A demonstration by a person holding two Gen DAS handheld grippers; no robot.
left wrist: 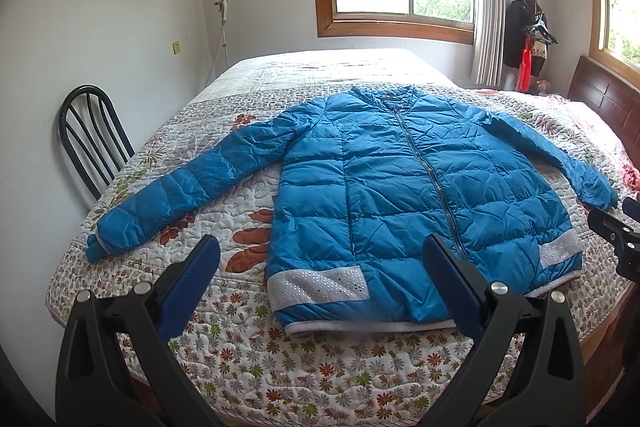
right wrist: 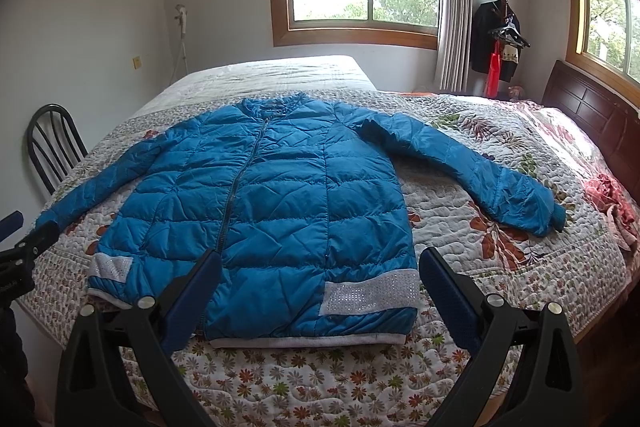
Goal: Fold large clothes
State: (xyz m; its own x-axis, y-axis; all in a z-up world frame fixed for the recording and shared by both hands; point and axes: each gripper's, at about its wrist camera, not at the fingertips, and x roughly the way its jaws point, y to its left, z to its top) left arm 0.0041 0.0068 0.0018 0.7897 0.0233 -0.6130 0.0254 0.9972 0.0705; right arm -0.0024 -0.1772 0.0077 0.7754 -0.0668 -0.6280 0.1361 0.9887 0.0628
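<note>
The blue puffer jacket (left wrist: 404, 187) lies face up and zipped on the bed (left wrist: 280, 367), hem towards the near edge, both sleeves spread out to the sides. It looks light and soft, full of air, so I'd expect it to spring back after a fold unless pressed down. The shell looks slick and crinkled, and would probably slide in a shallow pinch. The knit cuffs, the ribbed hem band (right wrist: 304, 341) and the hem corners look like the surest places to take hold; the left sleeve cuff (left wrist: 94, 247) sits well out over the floral quilt.

The left gripper (left wrist: 320, 279) hovers above the near hem, jaws wide apart and holding nothing. The right gripper (right wrist: 320, 287) does likewise, spread open and empty over the hem's other side.

No container is in sight. A black chair (left wrist: 86, 139) stands beside the bed, a coat rack (right wrist: 502, 27) in the far corner.
</note>
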